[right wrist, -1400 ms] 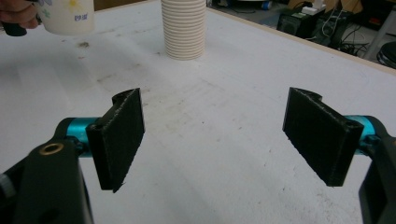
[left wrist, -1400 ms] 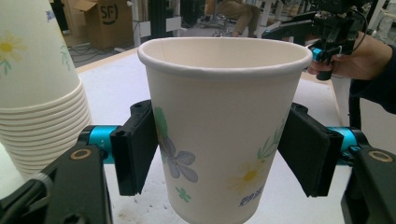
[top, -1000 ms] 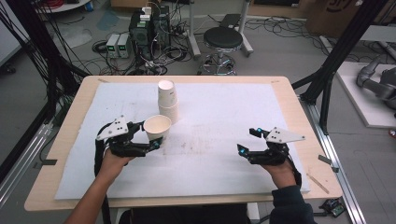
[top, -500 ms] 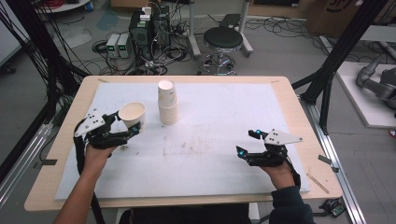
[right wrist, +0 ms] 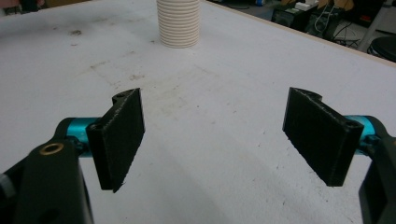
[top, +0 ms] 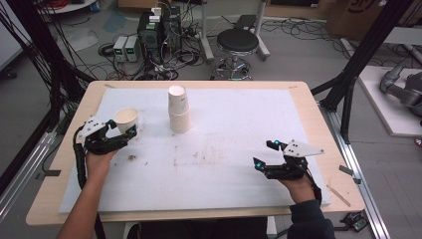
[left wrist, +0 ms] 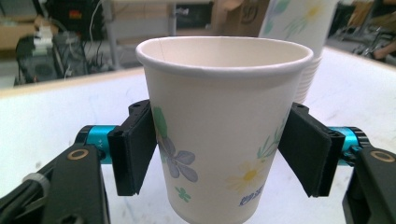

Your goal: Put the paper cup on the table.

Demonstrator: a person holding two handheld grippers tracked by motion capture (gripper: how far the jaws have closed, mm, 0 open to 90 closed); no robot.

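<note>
Left gripper (left wrist: 219, 154) first: its two black pads sit either side of the paper cup (left wrist: 224, 130), pressed against the wall about halfway up, so the cup is clamped, upright, mouth to the ceiling. From the gripper's own view I can't tell whether the base is on the mat or just off it; in the high view the cup (top: 126, 119) sits low over the left edge of the white mat (top: 234, 149), the left gripper (top: 117, 137) behind it on the near side. The jaws have been easing apart by the smallest margin, yet the pads are on the cup wall. Over to the right gripper (top: 266, 162), parked at the near right of the mat with its jaws spread wide and nothing between them, bare mat ahead in its own view (right wrist: 212, 135). Farther back, the stack of cups (top: 178, 108) stands upright near the middle rear, well apart from the carried cup and to its right. My read: this cup is about to be set down here, its long axis vertical, and the left hand is the nearer one by far.
</note>
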